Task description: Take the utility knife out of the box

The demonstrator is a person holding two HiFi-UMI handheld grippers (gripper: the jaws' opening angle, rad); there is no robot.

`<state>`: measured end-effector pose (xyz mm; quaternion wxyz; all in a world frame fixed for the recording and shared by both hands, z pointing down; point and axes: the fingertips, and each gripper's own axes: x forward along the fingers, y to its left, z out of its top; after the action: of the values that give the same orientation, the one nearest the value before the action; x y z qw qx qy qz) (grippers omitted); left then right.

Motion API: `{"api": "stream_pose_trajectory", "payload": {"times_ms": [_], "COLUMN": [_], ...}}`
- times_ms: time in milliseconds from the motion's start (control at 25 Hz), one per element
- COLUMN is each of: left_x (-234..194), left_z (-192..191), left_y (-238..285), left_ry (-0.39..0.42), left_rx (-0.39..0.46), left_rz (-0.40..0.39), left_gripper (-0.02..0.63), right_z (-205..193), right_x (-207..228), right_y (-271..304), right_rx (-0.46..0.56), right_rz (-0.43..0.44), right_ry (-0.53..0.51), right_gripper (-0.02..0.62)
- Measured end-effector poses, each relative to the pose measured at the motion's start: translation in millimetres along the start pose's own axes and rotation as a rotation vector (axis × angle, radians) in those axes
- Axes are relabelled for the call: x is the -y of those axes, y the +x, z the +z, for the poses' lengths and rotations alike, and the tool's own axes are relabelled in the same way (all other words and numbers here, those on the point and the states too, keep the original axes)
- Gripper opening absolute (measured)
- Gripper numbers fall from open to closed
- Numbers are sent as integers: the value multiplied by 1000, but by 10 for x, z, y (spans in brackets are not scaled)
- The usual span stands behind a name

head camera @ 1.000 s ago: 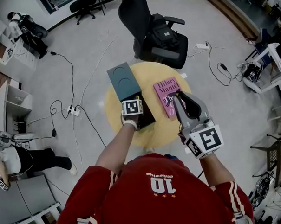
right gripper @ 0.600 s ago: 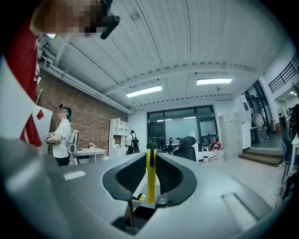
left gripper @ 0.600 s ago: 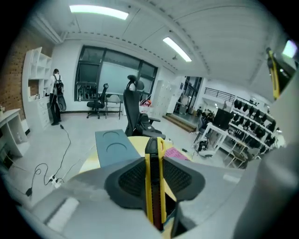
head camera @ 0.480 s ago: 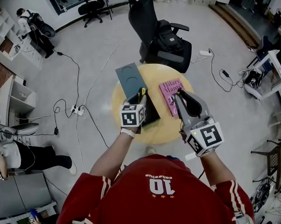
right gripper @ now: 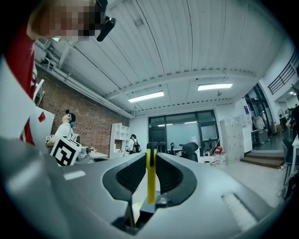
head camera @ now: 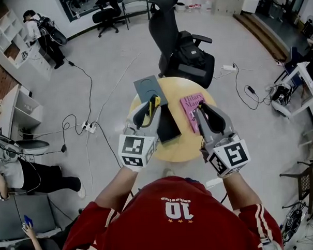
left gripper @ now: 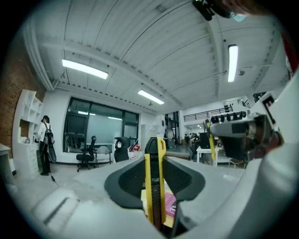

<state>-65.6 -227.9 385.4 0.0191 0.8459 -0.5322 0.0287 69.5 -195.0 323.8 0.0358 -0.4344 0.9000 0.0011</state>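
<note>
The left gripper [head camera: 149, 111] is clamped on the yellow and black utility knife [left gripper: 154, 182], holding it in the air over the round desk [head camera: 174, 148] at the middle of the head view, clear of the black box [head camera: 168, 125] lying just below and right of it. The right gripper [right gripper: 151, 163], at centre right, is closed on a thin yellow bar [right gripper: 151, 184] that stands upright between its jaws

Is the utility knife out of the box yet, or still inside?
Out. The left gripper is clamped on the yellow utility knife, held clear of the open black box on the table.
</note>
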Motion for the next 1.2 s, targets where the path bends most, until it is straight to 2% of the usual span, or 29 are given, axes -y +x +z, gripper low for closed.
{"api": "stream_pose_trajectory", "payload": {"times_ms": [160,360,680,1200], "left_x": [-26,-215,-400,-451], "left_z": [426,638,728,707], "left_y": [-400,-765,-967,-973], "left_ry": [69,52,58,35], "left_rx": [130,196,213,211], "left_rz": [30,103,174,158], "left_gripper": [127,127,127,127], "right_z": [69,138,184,151], "right_x": [-59,-125,-46,-71], "right_y": [-36,-55,-100,-83], "right_rx": [21,36,54,48], "right_rz": [-10,-28,-77,-83], "right_ry": [7,18,40,48], "right_gripper": [52,52,52,52]}}
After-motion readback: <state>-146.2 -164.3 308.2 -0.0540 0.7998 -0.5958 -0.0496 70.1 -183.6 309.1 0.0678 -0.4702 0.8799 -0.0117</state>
